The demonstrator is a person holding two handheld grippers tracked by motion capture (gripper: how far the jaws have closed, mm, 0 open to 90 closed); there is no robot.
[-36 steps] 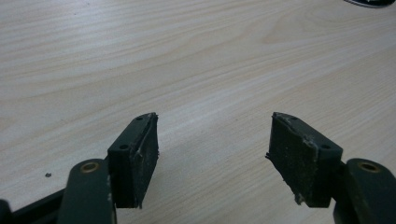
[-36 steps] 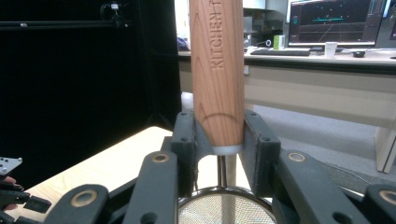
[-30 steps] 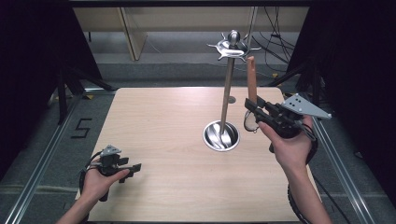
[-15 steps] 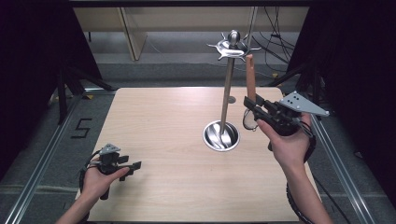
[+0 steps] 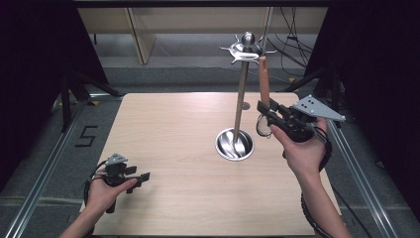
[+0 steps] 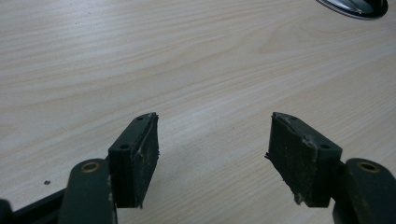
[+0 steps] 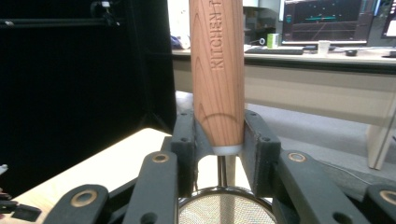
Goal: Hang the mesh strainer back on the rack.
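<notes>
A small mesh strainer with a wooden handle (image 5: 264, 82) stands upright at the right of the table, its handle top close beside the hooks (image 5: 246, 49) of a chrome utensil stand (image 5: 241, 99). My right gripper (image 5: 267, 111) is shut on the lower end of that handle. In the right gripper view the handle (image 7: 218, 70) is clamped between the pads (image 7: 184, 135), with the mesh bowl (image 7: 224, 210) just below. My left gripper (image 5: 143, 177) rests low at the table's front left. Its jaws stand open over bare wood in the left gripper view (image 6: 212, 154).
The stand's round chrome base (image 5: 234, 145) sits right of the middle of the wooden table (image 5: 173, 124), and its edge shows at the top right of the left gripper view (image 6: 355, 5). Metal rails (image 5: 49, 163) flank the table. Dark curtains hang on both sides.
</notes>
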